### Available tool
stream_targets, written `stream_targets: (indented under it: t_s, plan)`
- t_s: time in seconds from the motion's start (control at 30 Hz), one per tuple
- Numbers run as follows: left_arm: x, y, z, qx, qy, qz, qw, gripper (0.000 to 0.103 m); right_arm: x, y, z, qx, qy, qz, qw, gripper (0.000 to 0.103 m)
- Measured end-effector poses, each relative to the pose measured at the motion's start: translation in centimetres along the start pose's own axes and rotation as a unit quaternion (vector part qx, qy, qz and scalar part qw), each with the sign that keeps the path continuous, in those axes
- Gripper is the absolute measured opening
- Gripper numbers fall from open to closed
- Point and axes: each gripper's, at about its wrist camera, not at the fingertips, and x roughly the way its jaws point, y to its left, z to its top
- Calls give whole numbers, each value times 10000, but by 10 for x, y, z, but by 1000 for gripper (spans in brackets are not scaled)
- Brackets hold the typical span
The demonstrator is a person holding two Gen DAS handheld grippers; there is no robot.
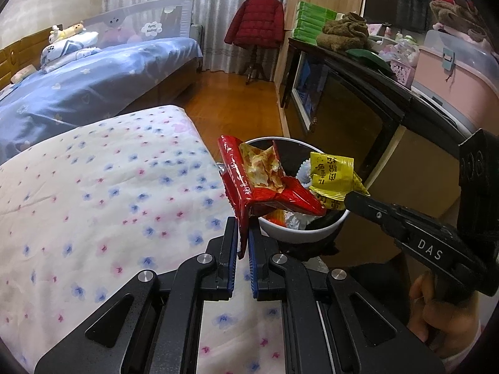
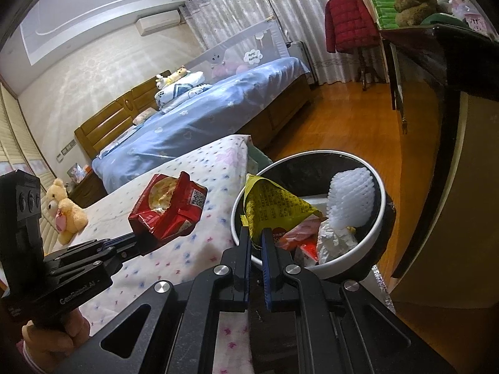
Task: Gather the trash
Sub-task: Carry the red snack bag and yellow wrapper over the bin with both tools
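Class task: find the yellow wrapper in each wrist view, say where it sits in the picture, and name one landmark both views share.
Left wrist view: yellow wrapper, right of centre, over the white bin.
Right wrist view: yellow wrapper, centre, clamped in the right gripper.
Shared landmark: red jacket on the coat stand.

red wrapper (image 1: 268, 187), yellow wrapper (image 1: 333, 174), white-rimmed bin (image 1: 299, 233)
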Motion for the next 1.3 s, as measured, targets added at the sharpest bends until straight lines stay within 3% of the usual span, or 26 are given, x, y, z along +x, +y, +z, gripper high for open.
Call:
stream_targets:
  t_s: [1.3]
  plan:
    - [53,-20,31,200,326,-67,9992,6,20,-33,27,20,135,-379,9992,6]
